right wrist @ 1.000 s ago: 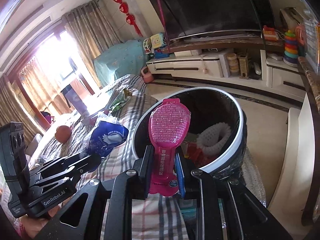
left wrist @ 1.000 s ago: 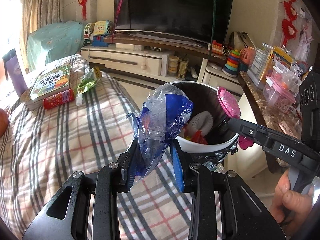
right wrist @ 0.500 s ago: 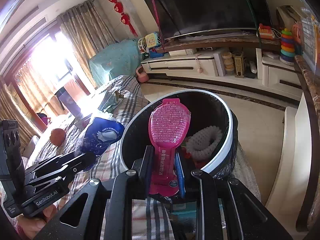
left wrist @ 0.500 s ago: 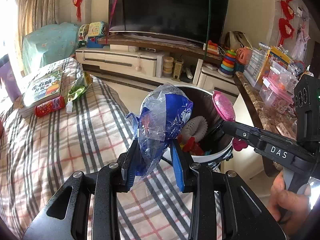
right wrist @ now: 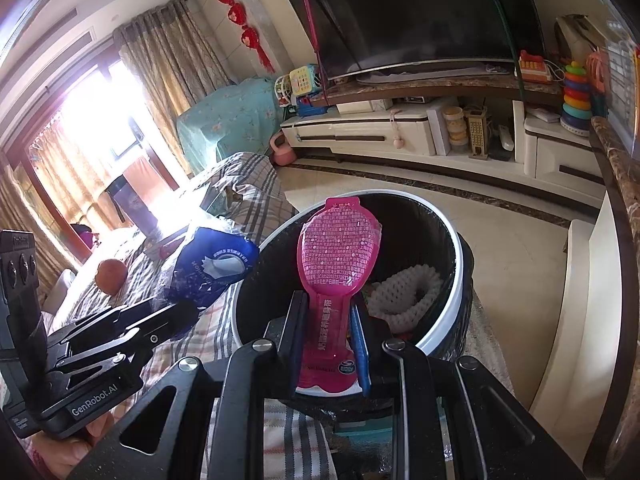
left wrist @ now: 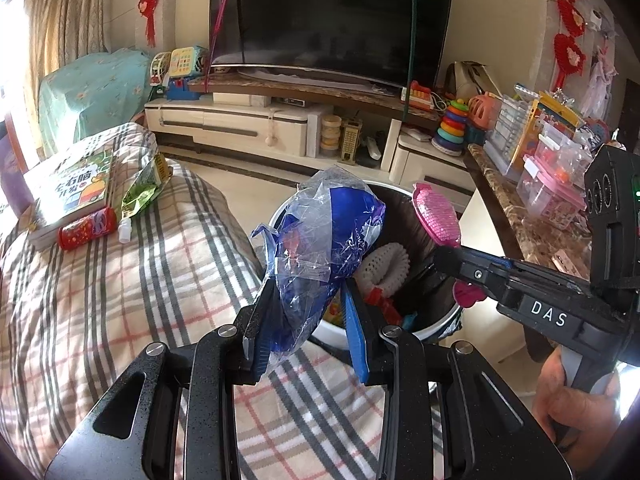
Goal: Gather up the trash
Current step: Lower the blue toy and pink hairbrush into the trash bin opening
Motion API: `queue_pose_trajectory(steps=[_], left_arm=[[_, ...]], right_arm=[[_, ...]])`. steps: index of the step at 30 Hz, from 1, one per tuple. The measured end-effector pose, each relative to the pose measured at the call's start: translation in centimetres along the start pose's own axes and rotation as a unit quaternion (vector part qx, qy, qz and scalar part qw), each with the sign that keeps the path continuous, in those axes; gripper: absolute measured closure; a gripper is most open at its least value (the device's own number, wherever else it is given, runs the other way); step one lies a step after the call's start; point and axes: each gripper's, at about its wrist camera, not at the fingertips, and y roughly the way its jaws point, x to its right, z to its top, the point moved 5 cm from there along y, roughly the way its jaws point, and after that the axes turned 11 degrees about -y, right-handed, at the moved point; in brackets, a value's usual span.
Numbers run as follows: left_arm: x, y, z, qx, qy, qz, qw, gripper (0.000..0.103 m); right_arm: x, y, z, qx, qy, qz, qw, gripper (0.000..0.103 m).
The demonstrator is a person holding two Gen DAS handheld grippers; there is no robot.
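Observation:
My left gripper is shut on a crumpled blue plastic bag and holds it at the near left rim of the round trash bin. The bag also shows in the right wrist view. My right gripper is shut on a pink spoon-shaped packet, held upright over the bin's near rim. The packet shows in the left wrist view. Inside the bin lie a white foam net and red scraps.
A plaid-covered surface left of the bin carries a book, a red packet, a green wrapper and an orange. A TV stand lies behind. A marble counter with toy boxes stands right.
Both grippers have shifted slightly with their loads still held; the bin now sits a little further off and lower in both views. Grips are unchanged.

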Motion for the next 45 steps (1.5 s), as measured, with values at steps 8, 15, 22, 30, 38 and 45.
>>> queue_pose_trajectory(steps=[8,15,22,30,38,45], left_arm=[[0.4,1.0,0.1,-0.006,0.004,0.002,1.0000,0.073],[0.9,2.0,0.4,-0.011,0.012,0.008,0.9998,0.073],[1.1,2.5,0.7,-0.014,0.015,0.010,0.9997,0.073],[1.4,3.2,0.7,-0.019,0.020,0.015,0.9995,0.073],[1.8,3.8,0.9,-0.023,0.024,0.016,0.9993,0.073],[2.1,4.0,1.2,-0.023,0.026,0.016,0.9993,0.073]], right_arm=[[0.4,0.5,0.6,-0.002,0.000,-0.003,1.000,0.082],[1.0,1.0,0.9,-0.007,-0.004,-0.012,1.000,0.082],[1.6,1.6,1.1,-0.013,-0.005,-0.018,1.000,0.082],[1.9,2.0,1.1,-0.017,-0.004,-0.020,1.000,0.082],[2.0,2.2,1.3,-0.017,-0.006,-0.024,1.000,0.082],[2.2,2.7,1.4,-0.023,-0.008,-0.025,0.999,0.082]])
